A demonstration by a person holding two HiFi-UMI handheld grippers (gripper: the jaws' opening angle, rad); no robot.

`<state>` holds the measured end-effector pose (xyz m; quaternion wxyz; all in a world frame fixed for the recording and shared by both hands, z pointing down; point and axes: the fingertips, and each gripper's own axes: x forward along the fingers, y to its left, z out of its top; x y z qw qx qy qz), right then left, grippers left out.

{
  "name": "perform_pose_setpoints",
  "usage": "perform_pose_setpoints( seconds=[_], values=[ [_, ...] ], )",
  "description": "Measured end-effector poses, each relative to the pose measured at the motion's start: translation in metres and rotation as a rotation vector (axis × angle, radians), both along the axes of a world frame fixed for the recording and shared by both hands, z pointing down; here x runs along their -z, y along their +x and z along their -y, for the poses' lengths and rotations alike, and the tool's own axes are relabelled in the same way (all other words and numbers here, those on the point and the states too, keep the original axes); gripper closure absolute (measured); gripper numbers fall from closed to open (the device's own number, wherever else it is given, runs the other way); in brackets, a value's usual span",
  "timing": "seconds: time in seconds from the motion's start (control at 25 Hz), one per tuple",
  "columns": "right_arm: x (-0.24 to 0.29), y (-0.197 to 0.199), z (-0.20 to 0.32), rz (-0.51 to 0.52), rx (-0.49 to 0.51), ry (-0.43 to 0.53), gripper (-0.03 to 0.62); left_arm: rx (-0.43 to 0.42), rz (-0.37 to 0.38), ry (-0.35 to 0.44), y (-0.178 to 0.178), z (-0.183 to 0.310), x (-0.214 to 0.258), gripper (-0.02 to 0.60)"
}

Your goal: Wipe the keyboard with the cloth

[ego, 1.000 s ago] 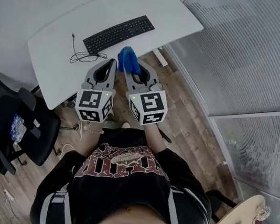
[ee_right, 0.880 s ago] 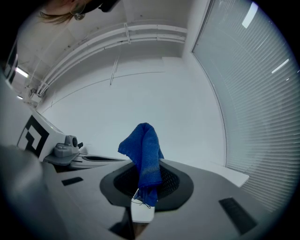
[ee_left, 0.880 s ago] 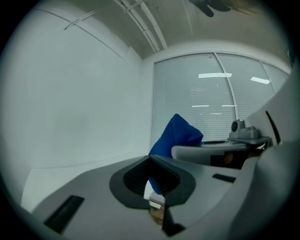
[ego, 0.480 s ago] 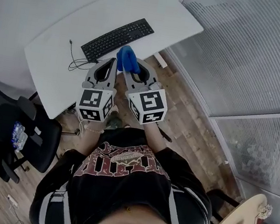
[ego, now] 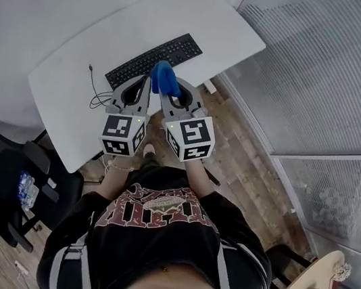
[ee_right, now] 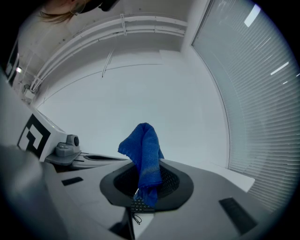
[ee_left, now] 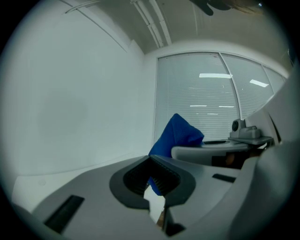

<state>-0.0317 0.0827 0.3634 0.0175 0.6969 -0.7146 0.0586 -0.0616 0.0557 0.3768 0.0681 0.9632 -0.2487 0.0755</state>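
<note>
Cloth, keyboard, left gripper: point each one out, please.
cloth (ee_right: 147, 158), right gripper view, middle of the upright fold.
keyboard (ego: 155, 59), head view, middle of the key field.
left gripper (ego: 140, 80), head view, midway between its fingertips.

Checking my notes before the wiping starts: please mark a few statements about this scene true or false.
1. The right gripper is clamped on the blue cloth. True.
2. The cloth lies spread on the keyboard. False: it is bunched in the jaws, off the keys.
3. The keyboard sits on the white desk. True.
4. The left gripper holds the keyboard's cable. False: it holds nothing; the cable lies on the desk.
</note>
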Motion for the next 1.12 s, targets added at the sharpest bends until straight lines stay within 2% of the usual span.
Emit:
perform_pose_setpoints(
  seconds=[0.64, 0.84, 1.12],
  values=[
    [-0.005, -0.004, 0.076, -0.009, -0.030, -0.009, 0.530, -0.043, 0.007, -0.003, -0.002, 0.074, -0.010, 0.548],
    [-0.015, -0.011, 0.093, -0.007, -0.005, -0.030, 0.530, -0.022, 0.011, -0.027, -0.008, 0.089, -0.020, 0.548],
    [-0.014, 0.001, 0.121, -0.014, 0.054, -0.036, 0.530, 0.040, 0.004, -0.030, 0.001, 0.115, -0.019, 0.549]
  ],
)
